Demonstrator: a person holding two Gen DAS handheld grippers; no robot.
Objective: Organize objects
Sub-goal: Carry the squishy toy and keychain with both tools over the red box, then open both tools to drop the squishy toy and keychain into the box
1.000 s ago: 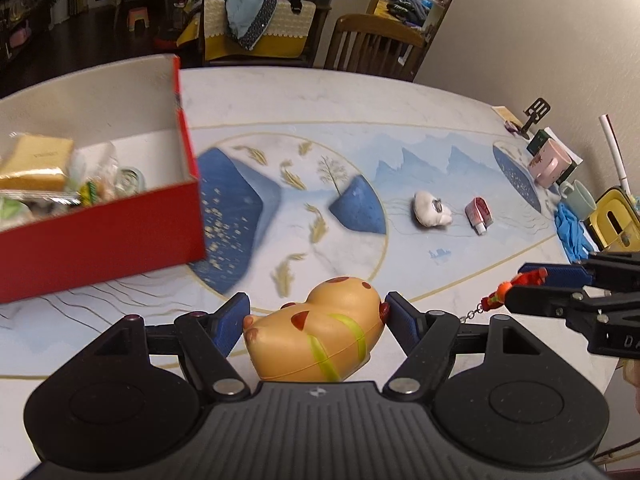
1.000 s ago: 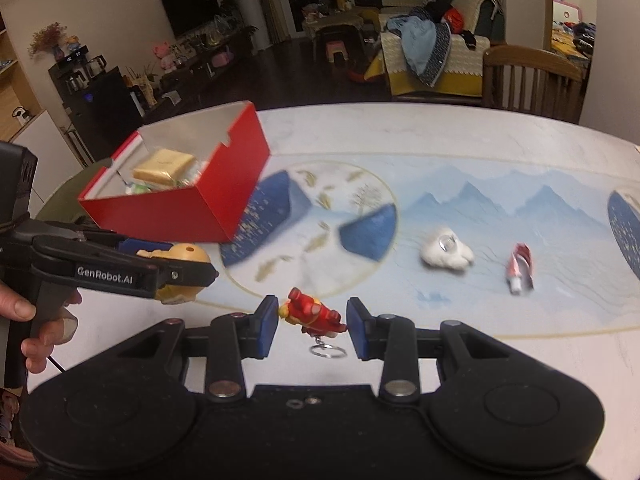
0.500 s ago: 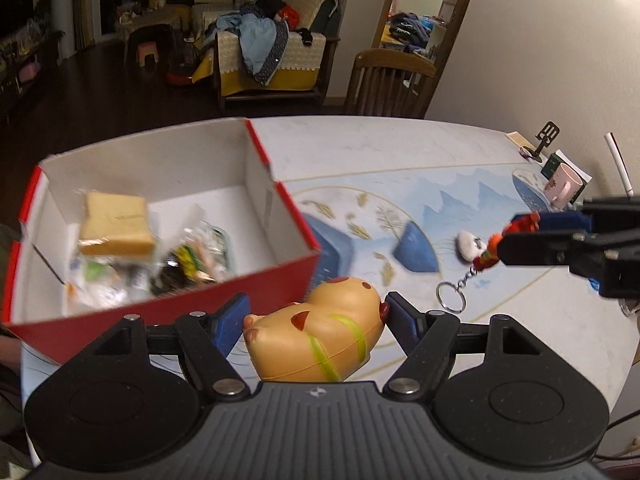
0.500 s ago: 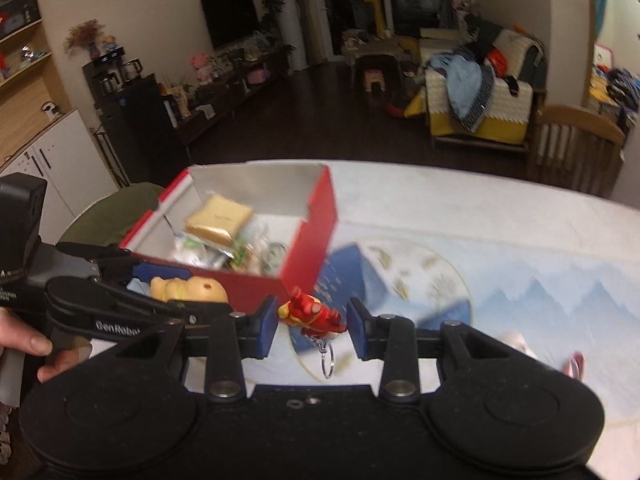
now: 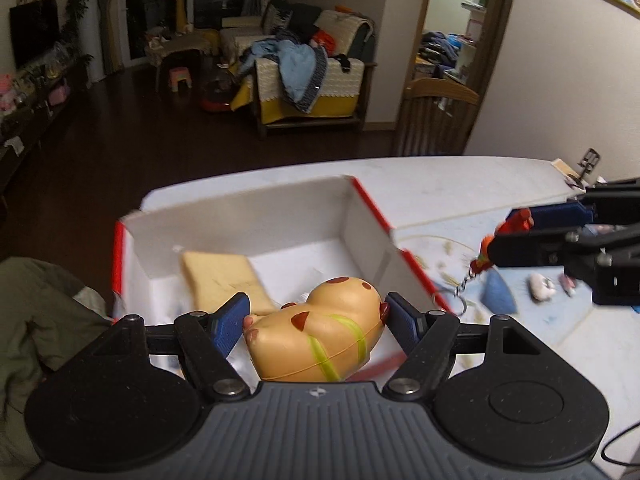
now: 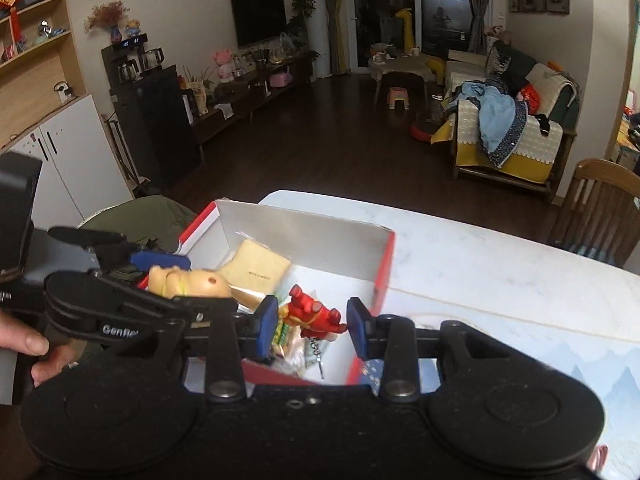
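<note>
My left gripper [image 5: 316,322] is shut on a tan squishy toy [image 5: 320,332] with red spots and green stripes, held above the open red box [image 5: 370,206]. My right gripper [image 6: 313,320] is shut on a red figure keychain [image 6: 314,314], its ring and chain hanging down over the box [image 6: 384,264]. The keychain also shows in the left wrist view [image 5: 516,222], to the right of the box. The toy also shows in the right wrist view [image 6: 188,280], at the box's left side. A tan bread-like block [image 6: 256,268] and wrapped items lie inside the box.
The box stands near the left end of a white table with a blue patterned mat [image 5: 496,292]. A small white toy [image 5: 540,286] and a small pink item [image 5: 567,283] lie on the mat to the right. A wooden chair [image 6: 600,208] stands behind the table.
Both grippers have risen and swung left toward the red box, carrying their objects. Both now hang over the box instead of over the mat.
</note>
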